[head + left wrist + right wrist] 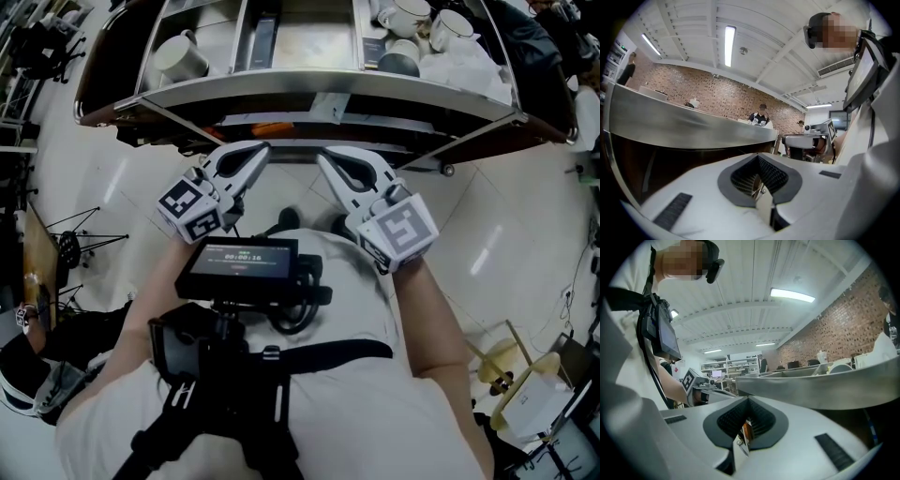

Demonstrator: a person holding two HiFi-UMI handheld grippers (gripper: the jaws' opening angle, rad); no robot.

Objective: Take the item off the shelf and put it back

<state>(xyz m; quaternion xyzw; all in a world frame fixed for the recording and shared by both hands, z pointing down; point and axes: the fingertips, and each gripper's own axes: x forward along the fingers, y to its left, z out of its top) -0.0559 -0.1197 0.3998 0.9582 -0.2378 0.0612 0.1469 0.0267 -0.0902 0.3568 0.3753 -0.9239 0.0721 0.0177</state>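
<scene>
A steel shelf with compartments stands in front of me in the head view. A white mug sits in its left compartment and a dark flat item in the middle one. At the right are white cups and a dark bowl. My left gripper and right gripper hang side by side just below the shelf's front rim, both shut and empty. In the left gripper view the left gripper has its jaws pressed together with nothing in them. The right gripper looks the same in its own view.
A small monitor on a chest rig sits below the grippers. A tripod stands on the white tiled floor at the left, and a pale box at the lower right. A person stands behind the shelf.
</scene>
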